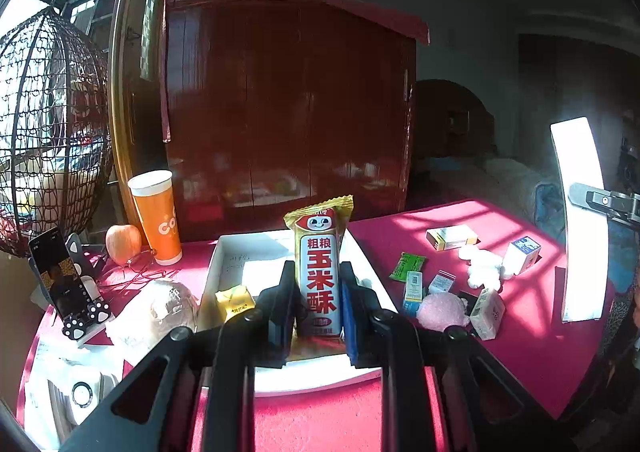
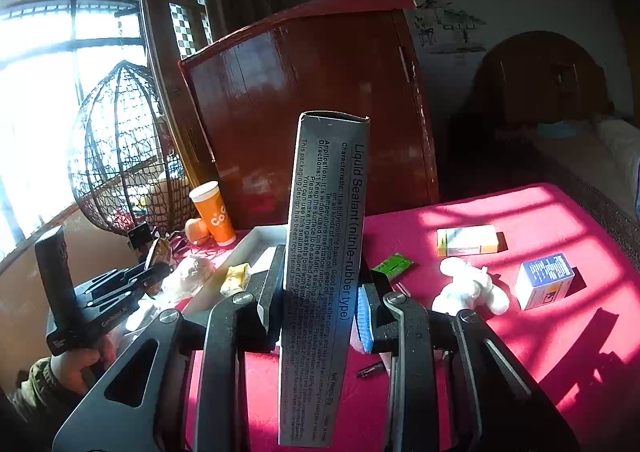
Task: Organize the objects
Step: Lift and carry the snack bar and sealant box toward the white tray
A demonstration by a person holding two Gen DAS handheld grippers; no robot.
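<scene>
Upright, snack packet [image 1: 319,272] sits clamped in left tool [image 1: 316,302], seemingly above tray [image 1: 224,252]

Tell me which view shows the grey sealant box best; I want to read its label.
The right wrist view: the sealant box is clamped in the right gripper, printed face readable. The left wrist view shows only a bright overexposed strip of it at the right edge.

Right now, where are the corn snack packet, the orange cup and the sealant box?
corn snack packet [image 1: 320,272]: left wrist view, on its white printed front.
orange cup [image 1: 157,218]: left wrist view, on its orange side wall.
sealant box [image 2: 326,252]: right wrist view, on its grey text-covered face.
</scene>
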